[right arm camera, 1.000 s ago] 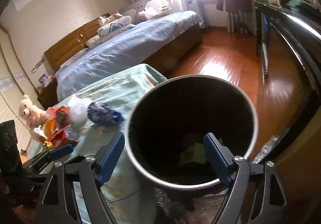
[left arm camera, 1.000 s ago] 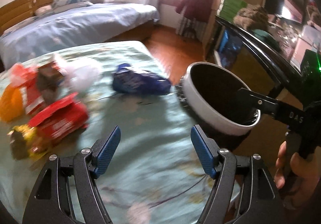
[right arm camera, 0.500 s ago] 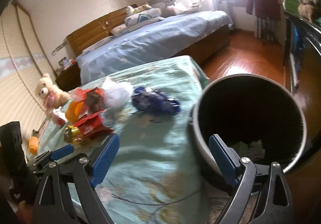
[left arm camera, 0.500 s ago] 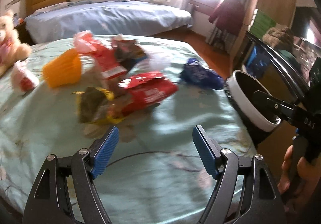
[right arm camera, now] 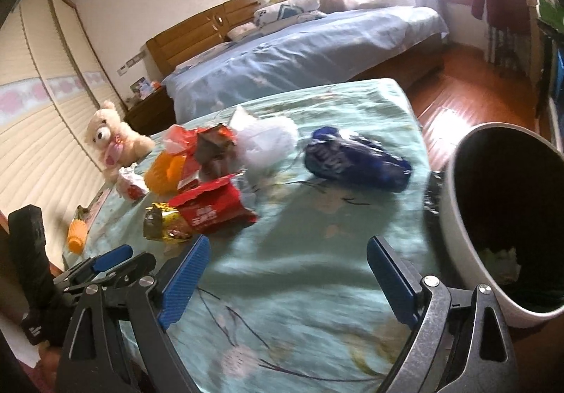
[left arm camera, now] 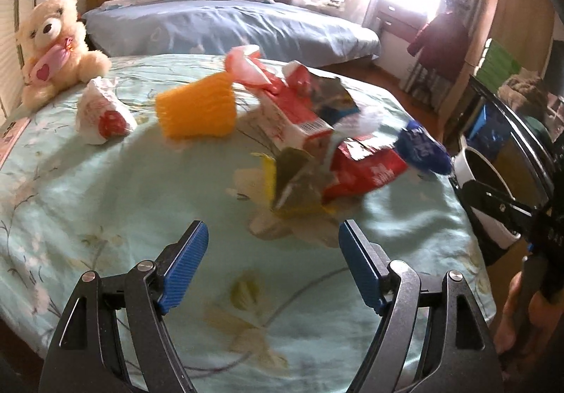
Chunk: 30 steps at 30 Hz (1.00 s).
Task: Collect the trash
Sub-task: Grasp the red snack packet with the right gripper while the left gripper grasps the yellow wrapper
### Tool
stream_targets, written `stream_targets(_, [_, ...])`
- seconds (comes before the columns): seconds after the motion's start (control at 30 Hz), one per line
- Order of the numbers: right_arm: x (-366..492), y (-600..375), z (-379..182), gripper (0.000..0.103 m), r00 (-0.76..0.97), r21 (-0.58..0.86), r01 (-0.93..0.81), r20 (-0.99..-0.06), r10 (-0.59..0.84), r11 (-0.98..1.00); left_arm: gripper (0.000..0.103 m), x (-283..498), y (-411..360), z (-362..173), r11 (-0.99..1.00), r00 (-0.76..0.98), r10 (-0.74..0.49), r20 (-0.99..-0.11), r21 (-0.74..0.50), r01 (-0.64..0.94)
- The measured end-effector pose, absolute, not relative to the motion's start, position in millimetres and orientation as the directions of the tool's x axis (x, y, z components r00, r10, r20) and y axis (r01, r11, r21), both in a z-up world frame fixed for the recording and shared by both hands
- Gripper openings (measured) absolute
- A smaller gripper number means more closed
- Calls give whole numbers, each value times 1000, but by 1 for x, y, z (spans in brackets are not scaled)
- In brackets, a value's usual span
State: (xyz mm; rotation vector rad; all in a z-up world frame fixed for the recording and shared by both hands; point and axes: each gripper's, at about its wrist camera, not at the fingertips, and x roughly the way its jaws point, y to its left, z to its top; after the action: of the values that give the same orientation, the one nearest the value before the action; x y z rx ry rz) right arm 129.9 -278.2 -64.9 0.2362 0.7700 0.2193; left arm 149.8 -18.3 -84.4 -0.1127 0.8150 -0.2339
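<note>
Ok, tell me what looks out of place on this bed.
Torn snack wrappers, a red packet and a blue bag litter the floral bedspread. The bin stands beside it.

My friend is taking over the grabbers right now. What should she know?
Left tool: open, empty, over the green bedspread.
Right tool: open, empty, between the trash pile and the white bin.
On the bed: red snack bag, yellow wrapper, blue bag, orange foam net, red carton, white plastic bag, crumpled white wrapper.
Done: some scraps already lie in the bin.
Left: all the pieces above. The teddy bear is probably not trash.
</note>
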Motion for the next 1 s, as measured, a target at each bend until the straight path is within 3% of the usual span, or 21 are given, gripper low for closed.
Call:
stream_targets(0.2, [145,-262,-65,90,684,320,-149,-650,331,936,78,167,-4,-78,960,666,-278,-693,-223,168])
stream_targets(0.27, [151,-256,-65,85,683,324,-156,-647,339,933,73,174,-5,-78,960,663,-278,-695,-216,175])
stream_targets(0.37, [160,-248,-65,79,676,337,-168,-645,357,926,57,185,-8,-85,957,639,-289,-713,-211,198])
stream_targets(0.5, [176,-236,-73,75,653,357,-190,-650,389,915,27,192,-12,-96,949,598,-312,-738,-216,228])
stream_targets(0.6, [188,-230,-85,62,620,379,-191,-669,410,906,11,190,-17,-102,942,574,-330,-749,-221,253])
stream_targets(0.63, [191,-229,-89,51,609,393,-189,-672,422,900,4,189,-19,-104,940,570,-332,-752,-218,261])
stream_targets(0.67, [193,-228,-92,38,598,408,-188,-674,434,894,4,187,-20,-104,941,570,-331,-752,-213,264])
stream_targets(0.7, [193,-228,-94,32,593,419,-189,-672,443,888,4,186,-21,-103,941,574,-327,-750,-206,267])
stream_targets(0.77, [191,-227,-94,1,591,421,-197,-669,450,886,3,182,-22,-102,941,579,-328,-747,-205,269])
stream_targets(1.0, [165,-237,-80,0,619,398,-224,-647,446,890,2,170,-22,-91,937,603,-344,-720,-222,269])
